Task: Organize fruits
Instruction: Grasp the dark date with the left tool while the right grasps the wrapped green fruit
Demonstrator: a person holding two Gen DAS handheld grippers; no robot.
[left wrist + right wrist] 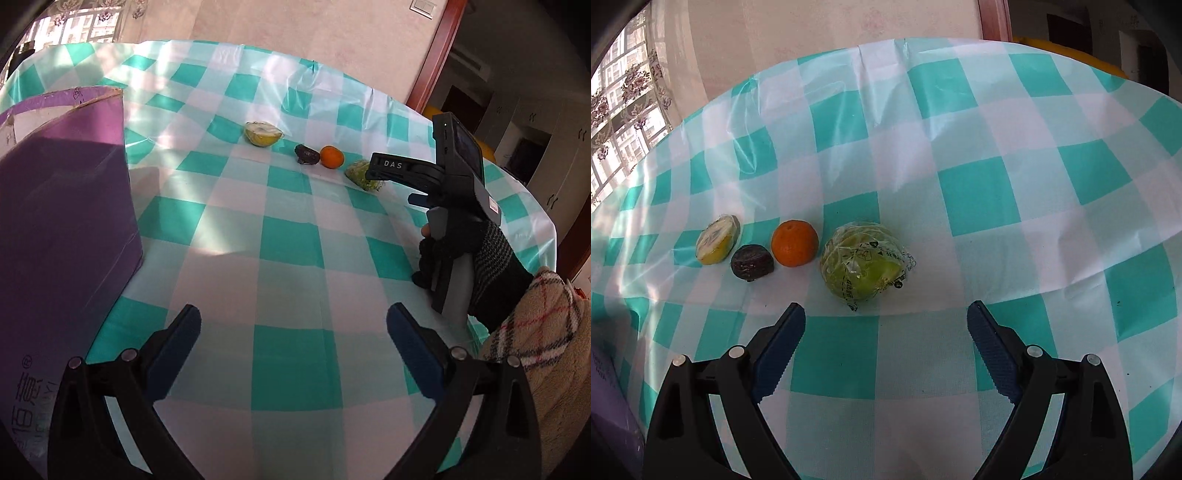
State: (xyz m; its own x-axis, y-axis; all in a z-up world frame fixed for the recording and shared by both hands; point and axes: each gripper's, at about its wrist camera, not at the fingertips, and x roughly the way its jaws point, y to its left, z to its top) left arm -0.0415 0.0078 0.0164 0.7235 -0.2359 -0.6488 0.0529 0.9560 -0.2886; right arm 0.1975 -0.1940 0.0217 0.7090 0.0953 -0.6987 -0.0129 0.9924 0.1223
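Four fruits lie in a row on the checked tablecloth: a wrapped green fruit (864, 266) (364, 173), an orange (794, 243) (331, 157), a dark wrinkled fruit (752, 263) (306, 154) and a wrapped yellow cut fruit (717, 240) (263, 133). My right gripper (886, 314) stands open just short of the green fruit, nothing between its fingers. In the left wrist view the right gripper (397, 182) reaches toward that fruit from the right, held by a gloved hand (461, 254). My left gripper (293, 317) is open over bare cloth, well short of the fruits.
A purple box (66, 206) with its top open stands on the table at the left, close to my left gripper. A plaid sleeve (535, 332) fills the right edge. The table's far edge runs along a pale wall; a doorway lies to the right.
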